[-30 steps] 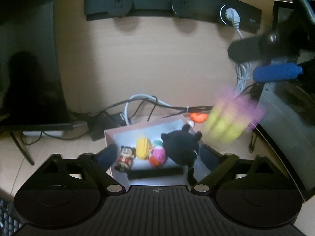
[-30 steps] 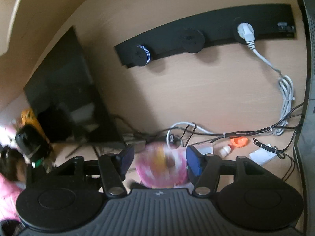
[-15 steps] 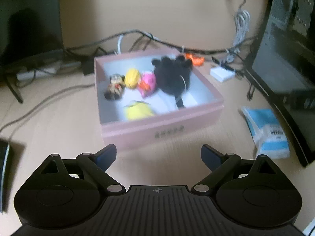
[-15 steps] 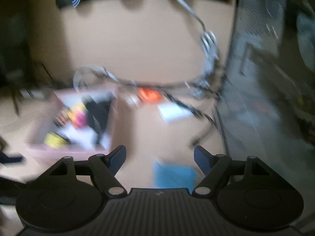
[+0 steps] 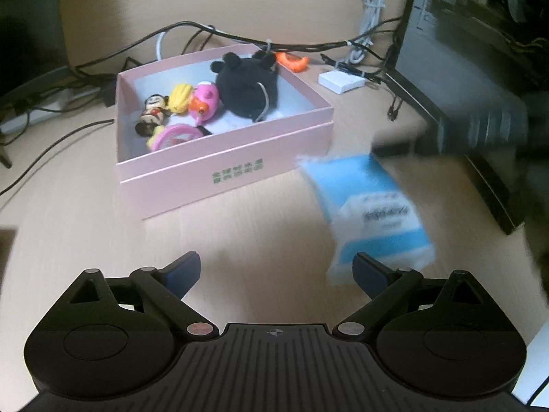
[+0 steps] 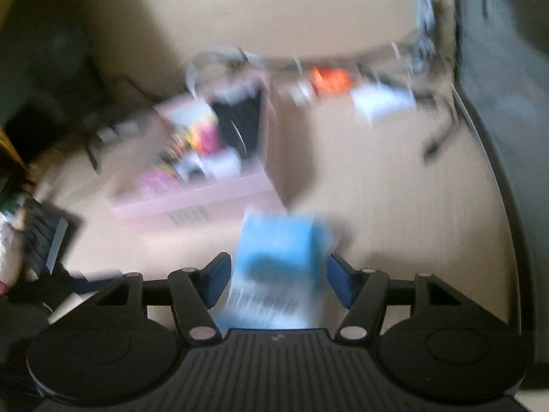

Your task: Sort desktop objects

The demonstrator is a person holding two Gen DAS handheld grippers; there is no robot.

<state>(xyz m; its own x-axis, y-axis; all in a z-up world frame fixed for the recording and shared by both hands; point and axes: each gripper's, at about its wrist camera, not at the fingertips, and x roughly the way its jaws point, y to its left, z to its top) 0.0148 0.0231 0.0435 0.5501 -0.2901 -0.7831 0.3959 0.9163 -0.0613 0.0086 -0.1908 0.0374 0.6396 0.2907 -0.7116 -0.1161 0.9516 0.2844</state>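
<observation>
A pink box [image 5: 240,168] stands on the wooden desk and holds a black plush [image 5: 247,86], a pink clock [image 5: 175,135], a pink duck, a yellow toy and a small figure. A blue tissue pack [image 5: 370,202] lies on the desk right of the box. My left gripper [image 5: 276,269] is open and empty, above the desk in front of the box. In the blurred right wrist view, my right gripper [image 6: 276,278] is open with the tissue pack [image 6: 278,264] between its fingers; the box [image 6: 192,202] is to its left.
A dark computer case [image 5: 480,68] stands at the right. Cables [image 5: 240,36], an orange item [image 5: 291,61] and a small white box [image 5: 341,81] lie behind the pink box. A monitor [image 5: 27,34] stands at the left. A keyboard [image 6: 44,237] lies at the left.
Both grippers have pulled back from the box. The pink and yellow toy held by the right gripper now lies in the box. The right gripper has swung right and down over the tissue pack.
</observation>
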